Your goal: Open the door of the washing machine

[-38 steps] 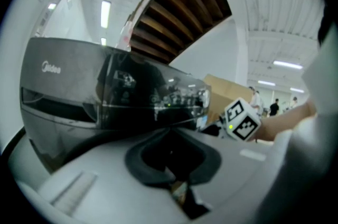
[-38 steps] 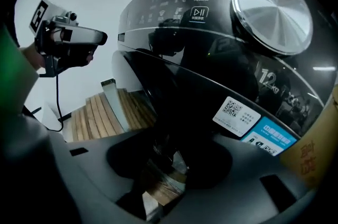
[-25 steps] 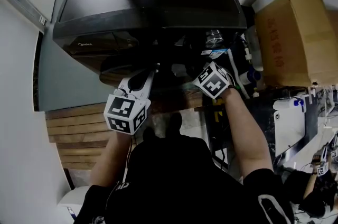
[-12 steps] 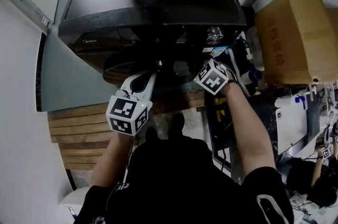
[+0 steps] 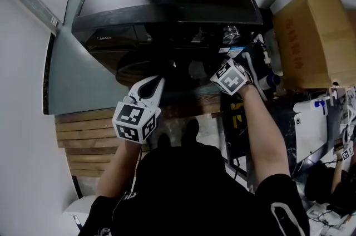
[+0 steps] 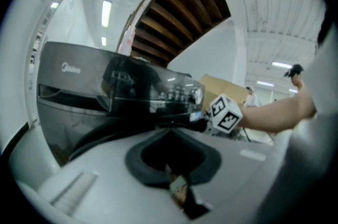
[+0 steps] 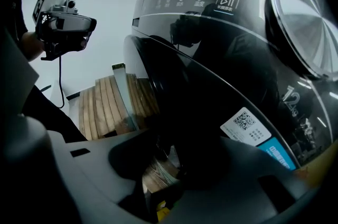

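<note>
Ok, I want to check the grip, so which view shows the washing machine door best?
The right gripper view: the dark glass door fills the frame, its edge running into the right gripper. The head view catches only its rim from above; the left gripper view shows a dark sliver.

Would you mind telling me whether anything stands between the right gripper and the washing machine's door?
Nothing visible does: the edge of the door sits between the open fingers of the right gripper. The shut left gripper hangs just in front of the door, though, and might obstruct its swing.
</note>
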{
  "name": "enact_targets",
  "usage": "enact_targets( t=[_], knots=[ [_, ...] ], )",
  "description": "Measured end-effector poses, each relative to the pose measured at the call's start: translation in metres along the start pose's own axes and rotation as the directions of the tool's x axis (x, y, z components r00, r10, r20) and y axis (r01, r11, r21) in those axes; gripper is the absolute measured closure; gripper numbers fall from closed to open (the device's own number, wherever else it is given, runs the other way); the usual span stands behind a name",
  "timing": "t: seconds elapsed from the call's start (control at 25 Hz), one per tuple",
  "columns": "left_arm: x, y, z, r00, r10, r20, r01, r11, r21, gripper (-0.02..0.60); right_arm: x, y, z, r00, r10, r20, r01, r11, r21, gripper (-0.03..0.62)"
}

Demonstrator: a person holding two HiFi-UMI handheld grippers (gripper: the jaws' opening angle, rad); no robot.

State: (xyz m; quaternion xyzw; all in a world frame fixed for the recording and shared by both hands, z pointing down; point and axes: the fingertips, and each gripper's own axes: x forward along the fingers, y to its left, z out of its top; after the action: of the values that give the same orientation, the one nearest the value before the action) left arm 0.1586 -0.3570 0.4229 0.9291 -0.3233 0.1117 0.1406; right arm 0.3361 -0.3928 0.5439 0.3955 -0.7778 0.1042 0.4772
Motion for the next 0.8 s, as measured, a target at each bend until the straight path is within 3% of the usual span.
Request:
enact_targets(
  t=[0.32, 0.64, 0.8],
  knots=[
    [-0.016, 0.006, -0.002, 1.0, 0.016, 0.006, -0.016, 1.0, 0.002, 0.572, -0.005, 0.0, 0.002, 0.999, -0.033, 0.031, 0.031, 0.998, 0.046, 0.451],
    [-0.041, 0.017, 0.005, 0.998, 0.036, 0.042, -0.036, 0.999, -0.002, 0.572, -0.011, -0.002, 0.005, 0.993, -0.115, 0.04, 0.114, 0.993, 0.044, 0.474],
    [-0.057, 0.03, -0.009, 0.999, 0.048, 0.022, -0.048, 0.999, -0.008, 0.574, -0.011, 0.0, 0.004, 0.995, -0.1, 0.029, 0.099, 0.995, 0.023, 0.477]
  ],
)
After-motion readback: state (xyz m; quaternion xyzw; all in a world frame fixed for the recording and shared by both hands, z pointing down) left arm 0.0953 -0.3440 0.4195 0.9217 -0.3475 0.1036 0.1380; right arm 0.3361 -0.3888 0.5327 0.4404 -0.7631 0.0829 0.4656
